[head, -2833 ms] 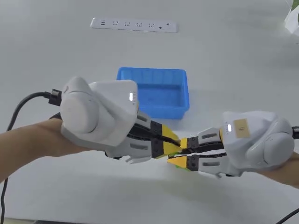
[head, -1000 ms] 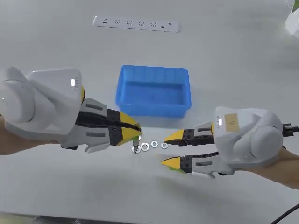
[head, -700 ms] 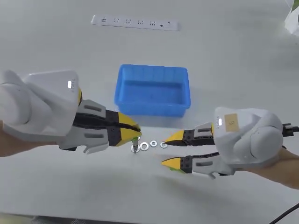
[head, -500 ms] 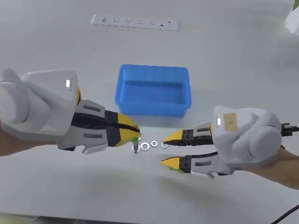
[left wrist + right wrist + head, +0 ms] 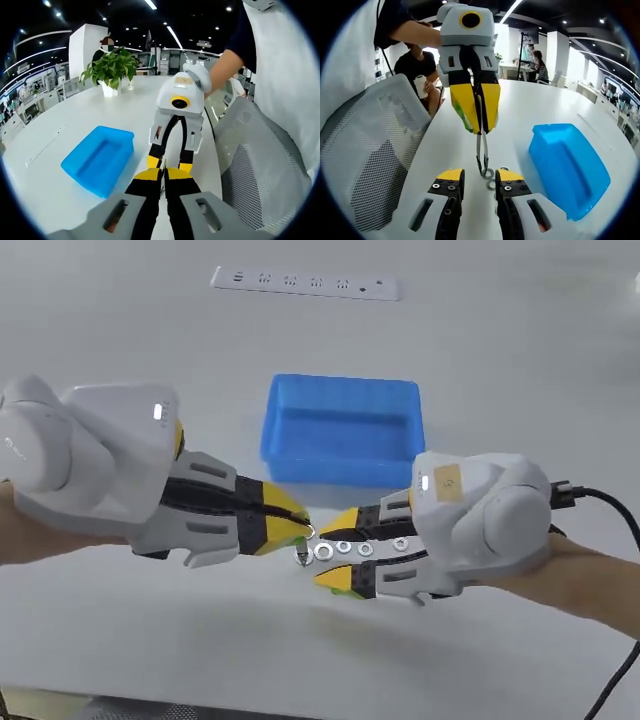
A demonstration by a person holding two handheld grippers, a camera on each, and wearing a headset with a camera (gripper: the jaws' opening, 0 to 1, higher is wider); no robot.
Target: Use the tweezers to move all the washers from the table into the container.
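Observation:
In the head view my left gripper [image 5: 298, 526] is shut on thin metal tweezers [image 5: 303, 548], whose tips touch the table at the left end of a short row of steel washers [image 5: 345, 548]. My right gripper [image 5: 338, 553] is open, with one jaw on either side of that row. From the right gripper view the tweezers [image 5: 481, 145] hang from the left gripper's yellow jaws [image 5: 476, 107], and their tips rest on a washer [image 5: 486, 173] between my own open jaws. The blue container [image 5: 345, 430] stands just behind the washers.
A white power strip [image 5: 305, 282] lies at the far side of the table. A potted plant [image 5: 112, 67] stands further along it. A mesh chair [image 5: 365, 165] is at the table's edge, with a seated person [image 5: 420, 65] behind.
My right gripper has moved left, so its open jaws now straddle the washers. The left gripper holds the tweezers at the same washer. Earlier the two grippers met tip to tip.

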